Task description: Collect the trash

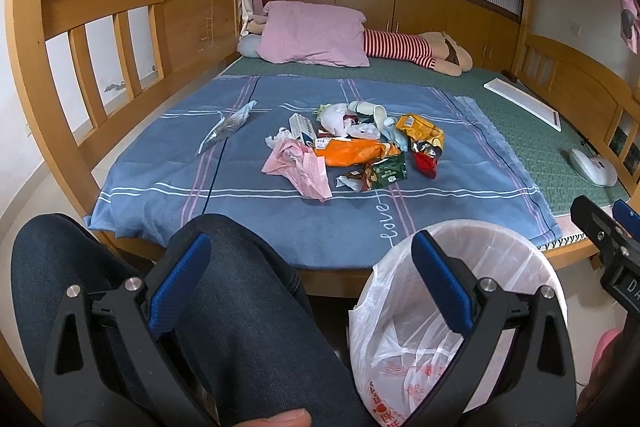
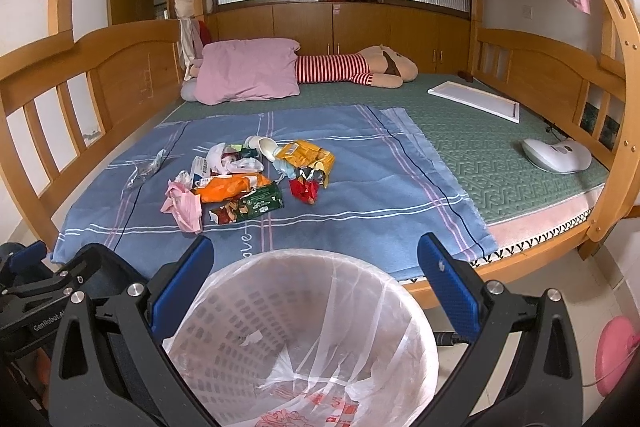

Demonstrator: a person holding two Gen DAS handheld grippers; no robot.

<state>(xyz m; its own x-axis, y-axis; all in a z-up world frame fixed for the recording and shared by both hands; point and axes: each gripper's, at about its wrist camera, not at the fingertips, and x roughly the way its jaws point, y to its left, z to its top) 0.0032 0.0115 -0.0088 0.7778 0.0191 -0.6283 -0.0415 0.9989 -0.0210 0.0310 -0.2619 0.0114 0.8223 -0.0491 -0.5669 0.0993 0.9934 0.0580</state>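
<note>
Scanning left to right, I find my left hand-held gripper point(image 1: 312, 259) spread wide and empty, held low over a person's knee point(image 1: 240, 291) in dark trousers at the foot of the bed point(image 1: 520, 131). On the blue blanket point(image 1: 160, 183), a clear crinkled wrapper point(image 1: 228, 125) lies apart to the left of the main heap. The heap itself runs from a pink plastic bag point(image 1: 298, 167) through an orange packet point(image 1: 352, 151) and a green packet point(image 1: 388, 171) to a yellow packet point(image 1: 420, 131) and a red wrapper point(image 1: 426, 163). All of it looks light, soft and slippery; I judge a pinch on a raised crumpled edge safest, since flat film may slide. The lined bin point(image 2: 304, 339) stands on the floor against the bed, empty but for a scrap. My right hand-held gripper point(image 2: 316, 267) hangs over it, likewise spread and empty.
</note>
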